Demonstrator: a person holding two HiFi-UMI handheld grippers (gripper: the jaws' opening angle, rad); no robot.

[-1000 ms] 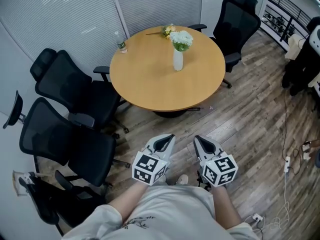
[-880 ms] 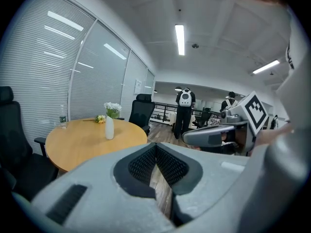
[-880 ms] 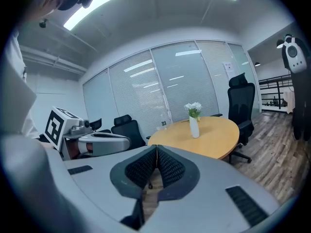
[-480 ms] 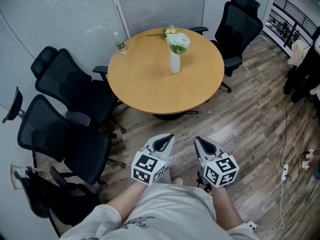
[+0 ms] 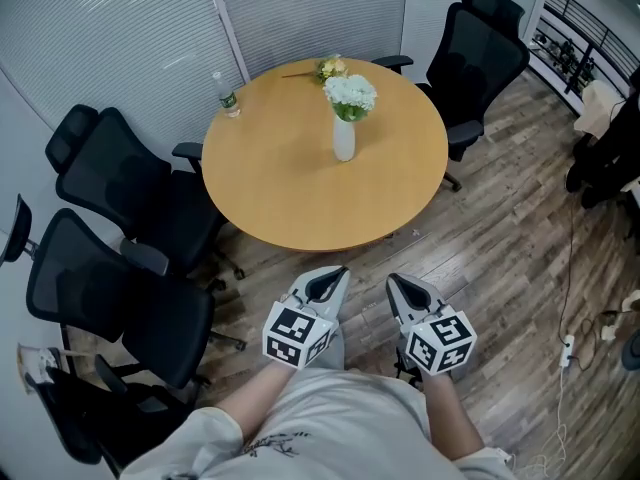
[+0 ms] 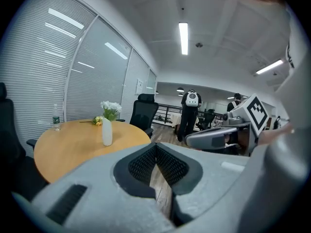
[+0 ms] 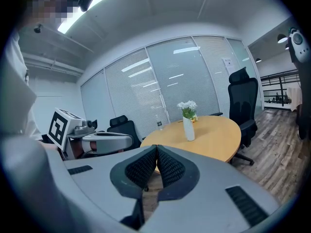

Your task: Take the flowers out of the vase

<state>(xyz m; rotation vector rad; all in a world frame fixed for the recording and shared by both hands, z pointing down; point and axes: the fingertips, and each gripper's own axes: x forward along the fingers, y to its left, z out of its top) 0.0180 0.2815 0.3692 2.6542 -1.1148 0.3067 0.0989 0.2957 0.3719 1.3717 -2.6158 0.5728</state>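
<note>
A white vase [image 5: 343, 138] with white flowers [image 5: 350, 92] stands upright near the middle of a round wooden table [image 5: 270, 188]. The same vase [image 6: 107, 131] [image 7: 188, 128] shows ahead in both gripper views. A loose yellow flower [image 5: 326, 68] lies at the table's far edge. My left gripper [image 5: 330, 280] and right gripper [image 5: 400, 288] are held side by side close to the person's body, well short of the table. Both have their jaws shut with nothing between them.
Two black office chairs [image 5: 120, 183] stand left of the table, another [image 5: 478, 53] at the far right. A plastic bottle [image 5: 223, 95] stands at the table's left edge. Glass walls with blinds run behind. Cables [image 5: 572, 338] lie on the wood floor at right. People [image 6: 191, 113] stand in the background.
The table and vase have come closer and shifted down-left in the head view as the person walks forward. Both grippers stay shut and hold their place before the body.
</note>
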